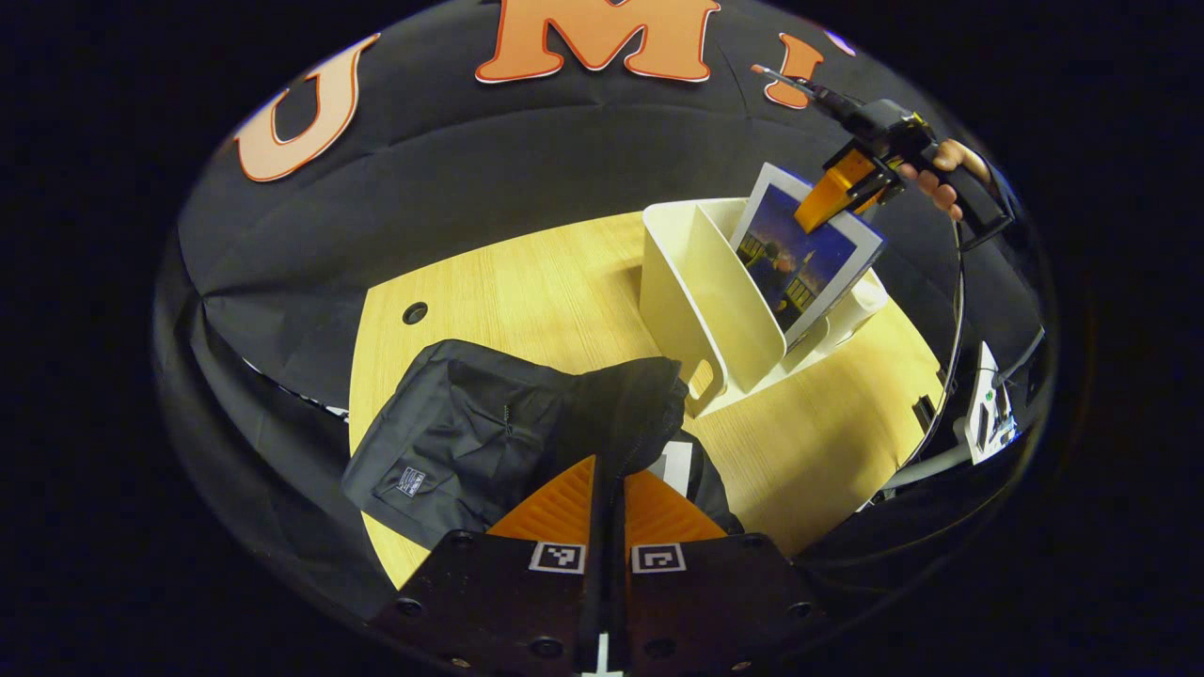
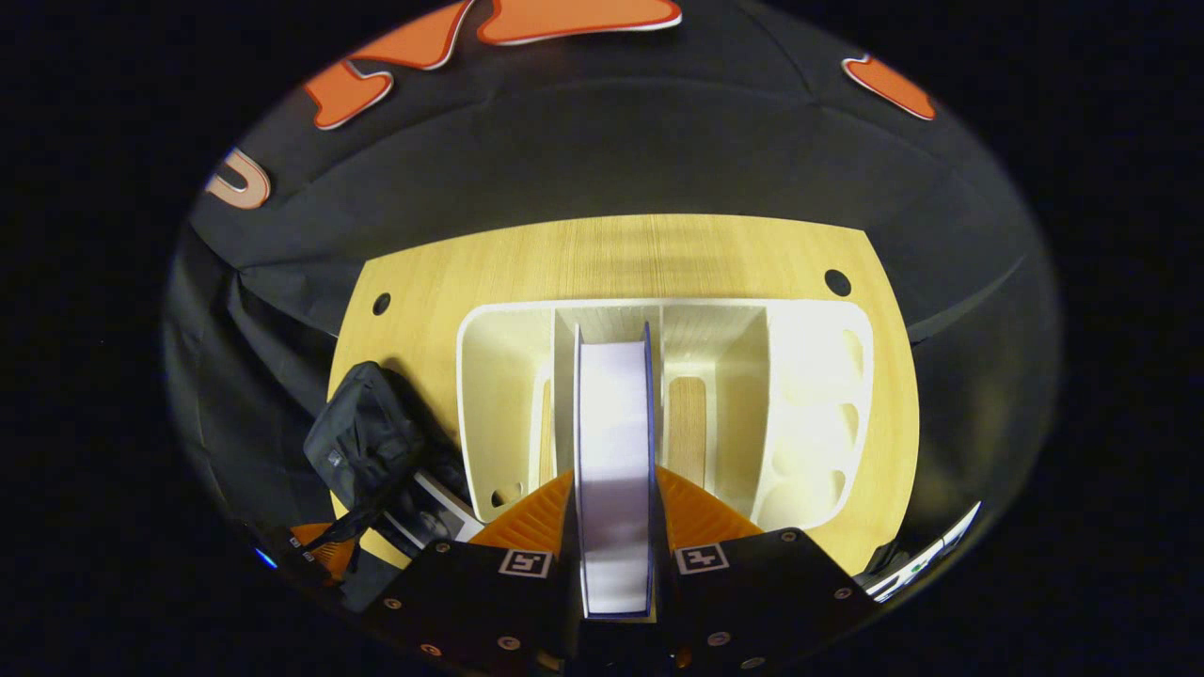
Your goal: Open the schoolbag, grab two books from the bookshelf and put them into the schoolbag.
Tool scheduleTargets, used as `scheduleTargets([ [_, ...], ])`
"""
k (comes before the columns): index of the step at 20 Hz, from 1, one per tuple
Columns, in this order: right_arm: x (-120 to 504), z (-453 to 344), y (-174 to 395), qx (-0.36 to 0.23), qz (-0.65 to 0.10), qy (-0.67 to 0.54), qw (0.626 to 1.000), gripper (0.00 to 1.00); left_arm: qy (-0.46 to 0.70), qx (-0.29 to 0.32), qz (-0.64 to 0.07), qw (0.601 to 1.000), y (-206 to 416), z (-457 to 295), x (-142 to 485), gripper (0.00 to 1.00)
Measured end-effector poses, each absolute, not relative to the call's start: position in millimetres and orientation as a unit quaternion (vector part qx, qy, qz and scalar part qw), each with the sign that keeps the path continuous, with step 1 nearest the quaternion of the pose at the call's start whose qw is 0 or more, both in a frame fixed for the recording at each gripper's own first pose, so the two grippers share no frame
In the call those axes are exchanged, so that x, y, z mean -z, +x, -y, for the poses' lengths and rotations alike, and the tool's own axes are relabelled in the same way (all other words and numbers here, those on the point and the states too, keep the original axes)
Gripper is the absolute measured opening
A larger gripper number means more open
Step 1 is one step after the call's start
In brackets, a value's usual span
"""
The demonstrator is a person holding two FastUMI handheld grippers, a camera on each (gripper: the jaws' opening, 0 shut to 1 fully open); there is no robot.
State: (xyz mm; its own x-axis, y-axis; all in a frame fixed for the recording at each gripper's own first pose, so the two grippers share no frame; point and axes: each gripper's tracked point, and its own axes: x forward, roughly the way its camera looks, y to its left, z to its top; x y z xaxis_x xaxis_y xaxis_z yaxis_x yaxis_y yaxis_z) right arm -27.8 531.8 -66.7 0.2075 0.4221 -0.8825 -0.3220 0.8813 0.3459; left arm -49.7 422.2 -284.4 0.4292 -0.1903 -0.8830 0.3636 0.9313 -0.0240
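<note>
— Fingers of the left gripper (image 1: 609,489) lie nearest in the left gripper view. How do they stand?

— They are pressed together, with a fold of the black schoolbag (image 1: 489,432) pinched between them. The schoolbag lies on the wooden table (image 1: 527,291), just beside the white bookshelf (image 1: 705,301).

— Is any writing readable?

— The schoolbag has a small sewn label (image 1: 410,482), but it is too small to read. Each gripper body carries square black-and-white markers (patterns, not words).

— What does the left gripper view give that the other does not?

— It shows the front cover of the book (image 1: 807,256): a dark blue picture with a white border. The right gripper (image 1: 816,207) grips the book at its upper edge, and a hand (image 1: 941,174) holds that gripper. The book is tilted and its lower part is in the bookshelf.

— And the right gripper view?

— Here the book (image 2: 614,451) is seen edge-on, white pages between thin blue covers, and both fingers (image 2: 701,512) press on its two sides. The bookshelf (image 2: 809,395) has several compartments; the book stands in a middle one, and the others that I can see hold nothing. The schoolbag (image 2: 367,442) is at the left of the table (image 2: 611,254), with the left gripper (image 2: 320,550) at its lower edge.
</note>
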Motion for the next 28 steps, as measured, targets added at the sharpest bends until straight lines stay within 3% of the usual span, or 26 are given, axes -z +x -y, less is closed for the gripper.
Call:
scheduleTargets([
  [10, 19.1, -479.9, -78.2, -0.228, -0.540, 0.107, 0.803, 0.33, 0.092, 0.186, -0.500, 0.841, -51.9, -422.0, 286.7, 0.04],
  [15, 21.4, -476.2, -124.2, -0.235, -0.545, 0.174, 0.785, 0.33, 0.093, 0.197, -0.499, 0.839, -54.3, -422.0, 287.6, 0.04],
  [24, 37.9, -458.5, -199.9, -0.198, -0.540, 0.251, 0.779, 0.31, 0.102, 0.228, -0.495, 0.832, -58.4, -422.9, 289.5, 0.04],
  [28, 62.6, -470.2, -240.6, -0.192, -0.558, 0.287, 0.755, 0.30, 0.106, 0.235, -0.496, 0.829, -60.0, -423.1, 289.2, 0.04],
])
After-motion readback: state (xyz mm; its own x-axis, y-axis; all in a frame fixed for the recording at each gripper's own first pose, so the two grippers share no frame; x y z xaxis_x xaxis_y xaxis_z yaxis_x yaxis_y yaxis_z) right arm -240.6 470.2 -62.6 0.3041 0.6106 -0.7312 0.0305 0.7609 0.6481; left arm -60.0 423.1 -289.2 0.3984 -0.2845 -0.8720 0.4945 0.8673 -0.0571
